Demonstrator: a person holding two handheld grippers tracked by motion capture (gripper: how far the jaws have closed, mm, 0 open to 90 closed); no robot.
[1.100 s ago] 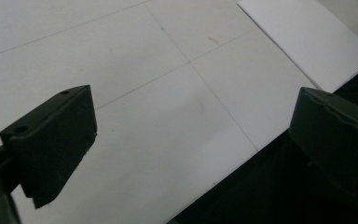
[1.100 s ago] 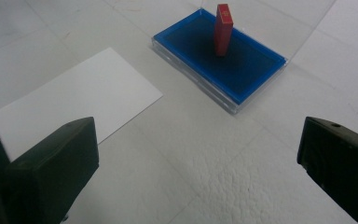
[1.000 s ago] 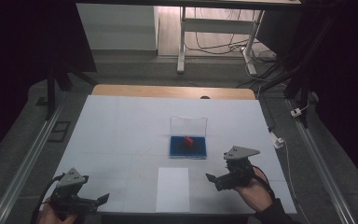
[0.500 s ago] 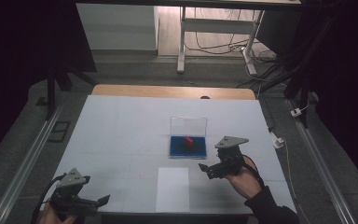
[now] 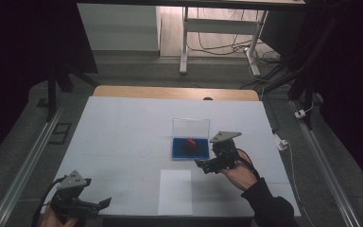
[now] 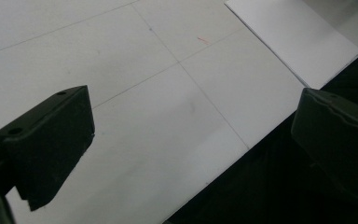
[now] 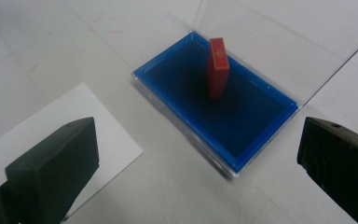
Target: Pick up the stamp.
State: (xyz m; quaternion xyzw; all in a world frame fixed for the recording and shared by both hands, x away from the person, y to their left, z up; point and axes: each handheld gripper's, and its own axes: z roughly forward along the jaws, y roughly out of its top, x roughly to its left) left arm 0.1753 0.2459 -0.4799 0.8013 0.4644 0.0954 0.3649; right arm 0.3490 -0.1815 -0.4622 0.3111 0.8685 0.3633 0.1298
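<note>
A small red rectangular block (image 7: 218,68) stands upright in the blue-lined clear plastic case (image 7: 261,133), before the empty, wide-spread right gripper (image 7: 205,158).

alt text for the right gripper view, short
A small red block stands upright in an open blue-lined tray on a white table, seen between the right tool's open black jaws. A white sheet lies beside the tray.

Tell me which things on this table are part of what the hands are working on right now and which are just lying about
In use:
- red block, standing upright in the tray
- blue tray with its clear lid open
- right hand-held gripper, open, next to the tray

Lying about:
- white sheet of paper near the front edge
- left hand-held gripper, open, at the near left corner
</note>
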